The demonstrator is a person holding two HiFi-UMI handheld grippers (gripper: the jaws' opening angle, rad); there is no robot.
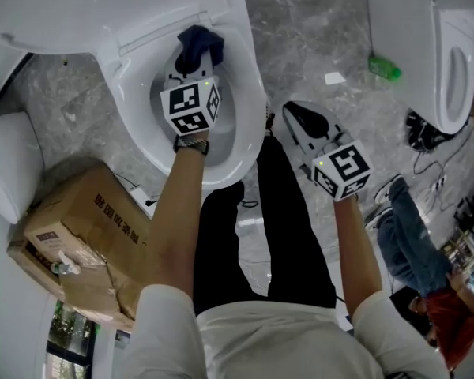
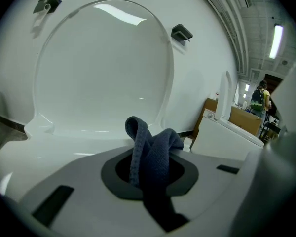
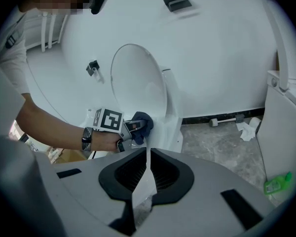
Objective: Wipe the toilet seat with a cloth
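A white toilet (image 1: 249, 77) stands open with its seat and lid (image 1: 103, 6) tipped up. That raised part (image 2: 98, 68), with two dark bumpers, fills the left gripper view. My left gripper (image 1: 196, 60) reaches over the bowl towards its back rim and is shut on a dark blue cloth (image 1: 199, 44). The cloth (image 2: 153, 147) bunches up out of the jaws. My right gripper (image 1: 291, 113) hangs over the floor just right of the bowl, shut and empty. The right gripper view looks past its closed tips (image 3: 147, 154) at the left gripper (image 3: 130, 128) and the cloth (image 3: 144, 122).
A torn cardboard box (image 1: 79, 243) lies on the floor left of my legs. A second toilet (image 1: 450, 61) stands at the upper right, with a green bottle (image 1: 385, 68), paper scraps (image 1: 336, 78) and cables (image 1: 426, 156) on the marble floor. Another person (image 1: 415, 243) is at the right edge.
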